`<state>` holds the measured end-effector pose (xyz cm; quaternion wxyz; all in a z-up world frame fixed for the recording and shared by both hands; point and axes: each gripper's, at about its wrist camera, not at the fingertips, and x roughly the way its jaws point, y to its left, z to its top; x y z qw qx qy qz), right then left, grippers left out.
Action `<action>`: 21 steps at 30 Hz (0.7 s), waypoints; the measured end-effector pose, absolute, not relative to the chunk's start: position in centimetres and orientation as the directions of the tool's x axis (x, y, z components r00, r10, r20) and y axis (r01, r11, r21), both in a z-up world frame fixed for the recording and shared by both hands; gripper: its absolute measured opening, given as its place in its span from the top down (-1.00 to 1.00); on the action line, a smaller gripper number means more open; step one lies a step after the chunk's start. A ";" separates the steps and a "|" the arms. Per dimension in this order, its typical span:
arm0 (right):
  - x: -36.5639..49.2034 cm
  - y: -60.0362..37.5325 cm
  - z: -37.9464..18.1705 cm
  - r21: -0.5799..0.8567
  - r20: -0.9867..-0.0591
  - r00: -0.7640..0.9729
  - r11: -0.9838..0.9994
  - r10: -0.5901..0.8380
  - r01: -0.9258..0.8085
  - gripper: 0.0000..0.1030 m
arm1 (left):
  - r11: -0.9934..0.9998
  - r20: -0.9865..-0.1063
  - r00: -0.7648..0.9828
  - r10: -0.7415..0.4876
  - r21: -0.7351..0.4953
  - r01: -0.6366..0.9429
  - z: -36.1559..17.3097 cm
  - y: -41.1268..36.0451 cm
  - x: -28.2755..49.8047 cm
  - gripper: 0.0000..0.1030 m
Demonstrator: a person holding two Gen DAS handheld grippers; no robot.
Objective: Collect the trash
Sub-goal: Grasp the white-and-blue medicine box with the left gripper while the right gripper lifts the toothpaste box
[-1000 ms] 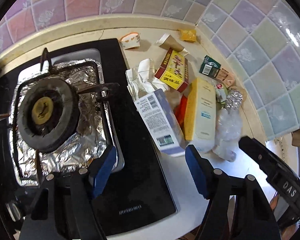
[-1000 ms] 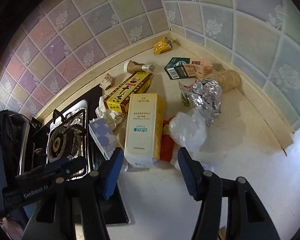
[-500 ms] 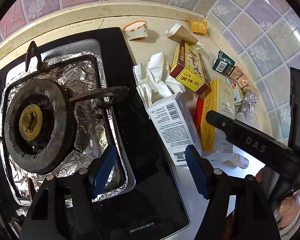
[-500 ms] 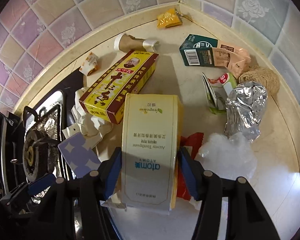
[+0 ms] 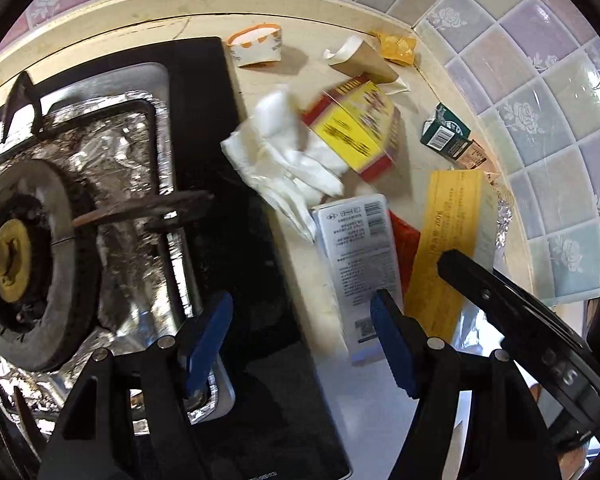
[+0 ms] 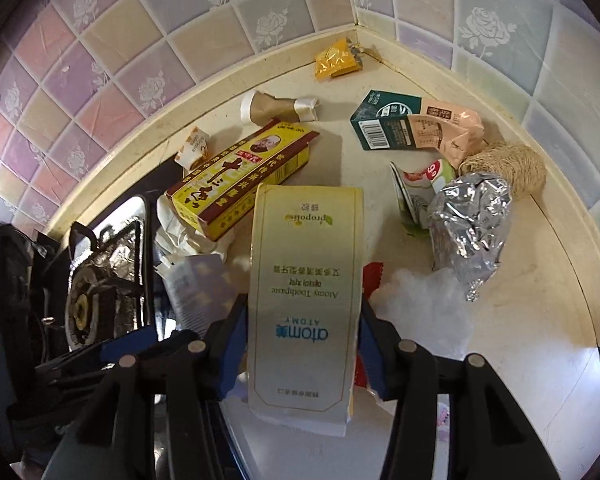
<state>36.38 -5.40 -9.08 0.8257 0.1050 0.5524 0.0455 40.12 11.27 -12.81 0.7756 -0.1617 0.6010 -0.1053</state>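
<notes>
Trash lies heaped in the counter corner. My right gripper [image 6: 300, 344] is shut on the pale yellow toothpaste box [image 6: 306, 280], one blue pad on each long side; the box also shows in the left wrist view [image 5: 448, 240]. My left gripper [image 5: 300, 340] is open and empty above the stove edge, its right pad over the white-and-blue carton [image 5: 356, 264]. A red-and-yellow seasoning box [image 6: 240, 184] and crumpled white tissue [image 5: 284, 160] lie beyond.
A gas stove [image 5: 112, 200] with foil-lined burner fills the left. Crumpled foil [image 6: 468, 232], a twine ball [image 6: 512, 168], a green carton [image 6: 384, 124], a clear plastic bag [image 6: 424, 304], a yellow sachet [image 6: 336, 60] and a paper cup [image 5: 256, 44] lie by the tiled walls.
My right gripper moved forward over the toothpaste box and closed on it. My left gripper pushed forward toward the pile and stayed open; the seasoning box looks blurred, as if moving.
</notes>
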 end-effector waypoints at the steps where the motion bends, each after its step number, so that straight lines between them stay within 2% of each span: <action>1: 36.3 -5.5 -8.8 0.230 -0.899 0.392 0.972 0.195 0.045 0.02 | 0.924 -0.896 0.256 -0.362 -0.380 -0.026 -12.8 11.1 40.2 -0.35; 11: 35.2 -6.8 -6.9 0.251 -0.875 0.440 0.966 0.202 0.055 0.02 | 0.930 -0.902 0.243 -0.356 -0.368 -0.003 -12.3 9.1 41.4 -0.35; 18: 34.0 -8.7 -6.5 0.363 -0.836 0.461 0.930 0.297 0.058 0.02 | 0.946 -0.926 0.207 -0.317 -0.323 0.002 -13.3 7.7 42.2 -0.35; 19: 33.7 -9.2 -6.4 0.402 -0.818 0.470 0.914 0.331 0.056 0.02 | 0.947 -0.927 0.205 -0.315 -0.320 0.009 -13.3 7.5 42.2 -0.28; 20: 33.5 -9.7 -6.4 0.437 -0.802 0.476 0.898 0.362 0.054 0.02 | 0.948 -0.927 0.204 -0.315 -0.318 0.017 -13.4 7.4 42.1 0.10; 21: 33.2 -10.3 -6.4 0.484 -0.779 0.481 0.873 0.401 0.056 0.02 | 0.946 -0.926 0.197 -0.322 -0.324 0.025 -13.5 7.3 42.1 0.27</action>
